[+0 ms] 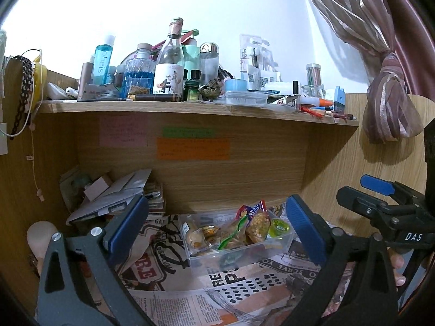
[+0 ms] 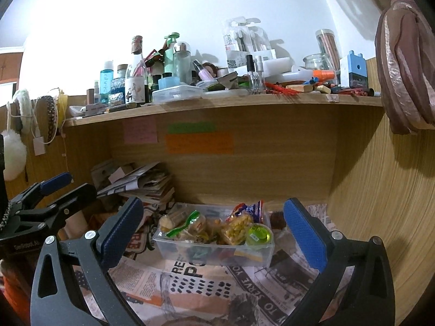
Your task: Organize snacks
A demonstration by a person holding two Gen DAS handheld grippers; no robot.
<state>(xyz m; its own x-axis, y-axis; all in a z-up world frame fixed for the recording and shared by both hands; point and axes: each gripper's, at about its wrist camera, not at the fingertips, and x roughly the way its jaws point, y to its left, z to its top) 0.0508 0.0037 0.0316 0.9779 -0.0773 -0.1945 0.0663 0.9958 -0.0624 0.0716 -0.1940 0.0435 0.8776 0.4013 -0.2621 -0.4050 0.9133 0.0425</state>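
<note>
A clear plastic box (image 1: 206, 259) (image 2: 174, 247) sits on newspaper inside a wooden desk nook. It holds several snack packets, among them a bag of yellow corn snack (image 1: 255, 224) (image 2: 236, 228), a green jelly cup (image 1: 278, 228) (image 2: 258, 235) and a green-striped wrapper (image 1: 231, 237) (image 2: 180, 226). My left gripper (image 1: 217, 222) stands open, its blue pads wide on either side of the box and short of it. My right gripper (image 2: 214, 222) is open too, empty, facing the same box. Each gripper shows at the edge of the other's view.
A cluttered shelf (image 1: 190, 107) (image 2: 217, 103) above carries bottles, jars, pens and boxes. Papers and cardboard (image 1: 114, 190) (image 2: 136, 182) pile at the nook's back left. Sticky notes (image 1: 193, 148) hang on the back panel. A curtain (image 1: 388, 108) hangs right. Newspaper (image 2: 195, 285) covers the desk.
</note>
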